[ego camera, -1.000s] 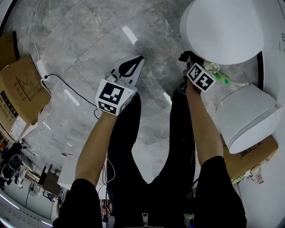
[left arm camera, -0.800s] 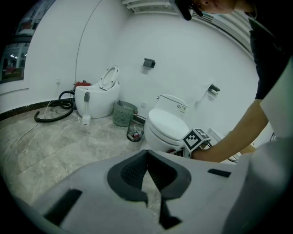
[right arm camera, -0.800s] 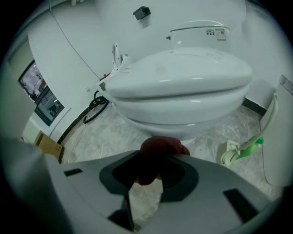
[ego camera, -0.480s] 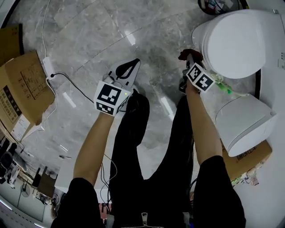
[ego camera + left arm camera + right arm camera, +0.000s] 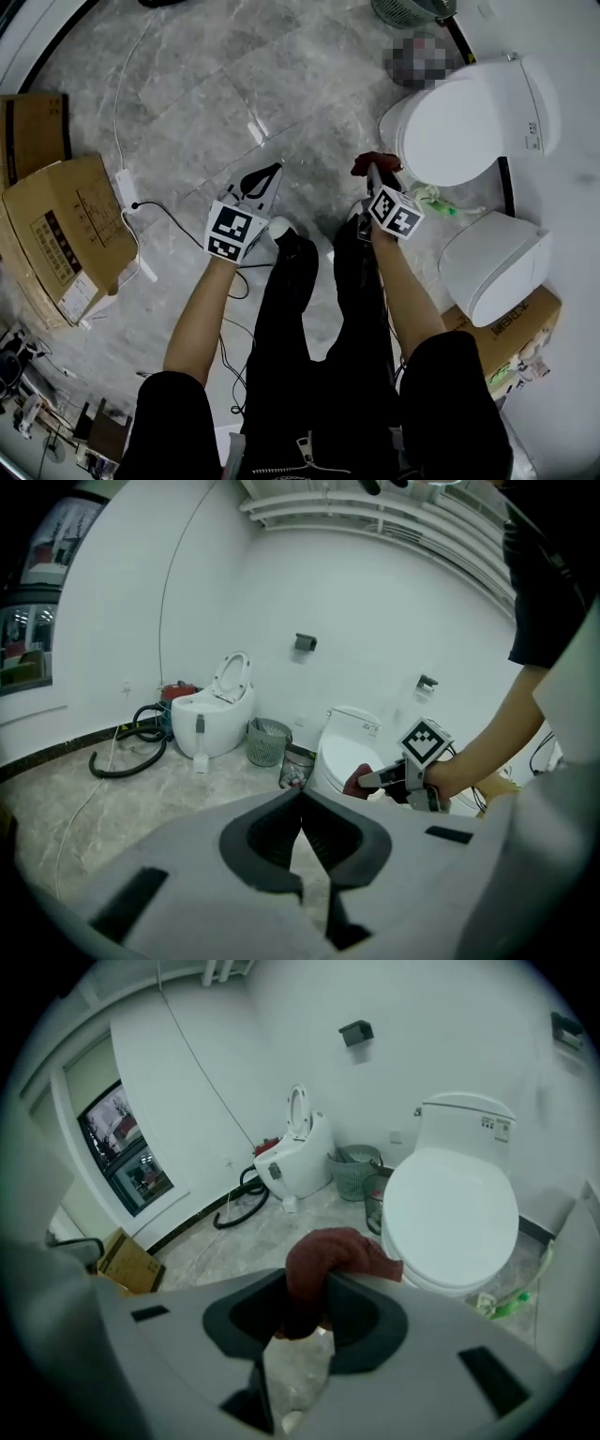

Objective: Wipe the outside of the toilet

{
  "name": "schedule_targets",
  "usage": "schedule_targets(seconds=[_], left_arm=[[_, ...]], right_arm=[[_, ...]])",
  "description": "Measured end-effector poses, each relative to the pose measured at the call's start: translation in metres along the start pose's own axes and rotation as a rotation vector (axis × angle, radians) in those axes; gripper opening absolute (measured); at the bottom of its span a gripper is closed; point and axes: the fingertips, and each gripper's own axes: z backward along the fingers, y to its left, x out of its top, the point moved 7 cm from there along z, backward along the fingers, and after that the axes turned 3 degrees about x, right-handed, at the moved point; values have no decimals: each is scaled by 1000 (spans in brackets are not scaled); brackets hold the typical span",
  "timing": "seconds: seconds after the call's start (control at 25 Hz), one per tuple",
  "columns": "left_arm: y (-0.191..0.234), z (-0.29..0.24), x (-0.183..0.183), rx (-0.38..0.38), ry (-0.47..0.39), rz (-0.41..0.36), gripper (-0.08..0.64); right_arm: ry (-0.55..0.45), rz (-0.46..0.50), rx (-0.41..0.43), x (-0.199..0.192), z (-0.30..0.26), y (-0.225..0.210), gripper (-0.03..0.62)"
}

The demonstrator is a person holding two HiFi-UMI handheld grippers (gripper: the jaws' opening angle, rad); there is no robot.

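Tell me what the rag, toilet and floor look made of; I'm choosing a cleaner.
Rag: soft cloth, matte dark red; it bunches and folds.
Toilet: probably glazed ceramic, though plastic parts are possible; smooth, white, faintly shiny.
Floor: polished grey stone or stone-look tile; veining, seams and bright reflections.

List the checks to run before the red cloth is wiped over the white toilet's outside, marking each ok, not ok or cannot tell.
1. Dark red cloth clamped in right gripper: ok.
2. White ceramic toilet has its lid shut: ok.
3. Left gripper shut, empty, away from the toilet: ok.
4. Cloth touching the bowl: cannot tell.
5. Floor beside the toilet free: not ok, green-and-white litter lies there.
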Motion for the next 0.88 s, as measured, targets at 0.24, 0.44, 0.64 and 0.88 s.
schedule_targets(seconds=[0.24,0.44,0.64,0.88], left_arm=[[10,5,88,-13,-56,-21,0],[18,-5,155,-52,-92,-59,0],[35,-28,212,-116,-80,-127,0],[75,-69,288,-229,-6,-203,0]], right_arm=[[-70,51,37,70,54,37,121],[-125,35,25,109,75,47,121],[-186,-36,-12,146,65,47,121],[-226,-176,-104,197,43,51,124]])
